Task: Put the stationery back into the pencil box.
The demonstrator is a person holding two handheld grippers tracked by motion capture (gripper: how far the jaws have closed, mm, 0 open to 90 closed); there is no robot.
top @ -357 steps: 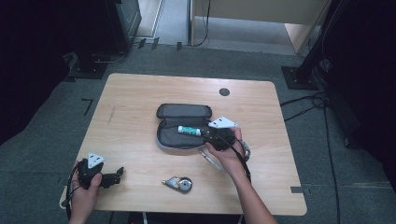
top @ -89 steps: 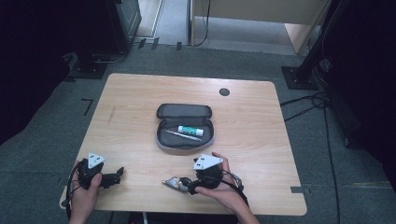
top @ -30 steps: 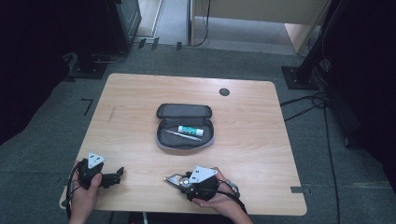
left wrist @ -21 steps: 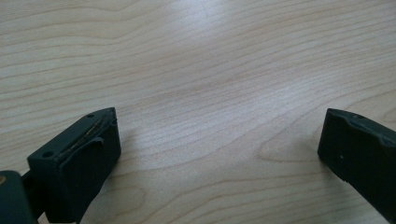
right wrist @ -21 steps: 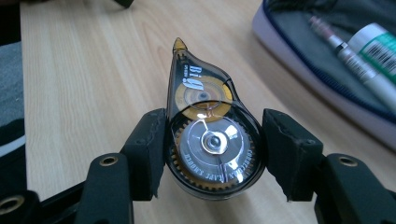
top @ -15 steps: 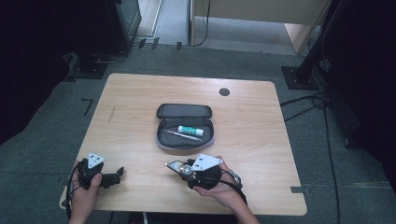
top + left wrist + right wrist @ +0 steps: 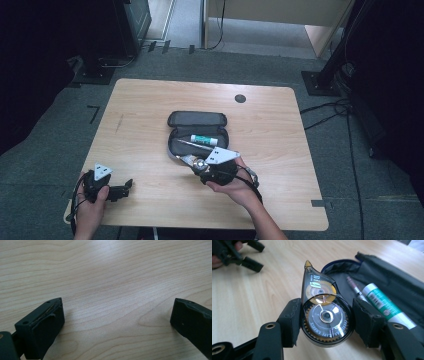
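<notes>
Correction tape dispenser (image 7: 324,315) is pinched flat-side-up between the pads of the right hand-held gripper (image 7: 196,164), nose pointing away from the wrist. It hangs just over the near rim of the open pencil case (image 7: 197,131), mid-counter, toward the near edge. Gripping across the round body keeps the tip clear, presumably so it can drop in nose-first. A glue stick (image 7: 384,305) and a pen (image 7: 354,287) already lie along the case's tray, so free space is the near side. Probably clear of the counter (image 7: 280,130), though the lift is hard to judge from above. Left hand-held gripper (image 7: 119,189) sits parked near the near-left corner, jaws spread with nothing between them.
</notes>
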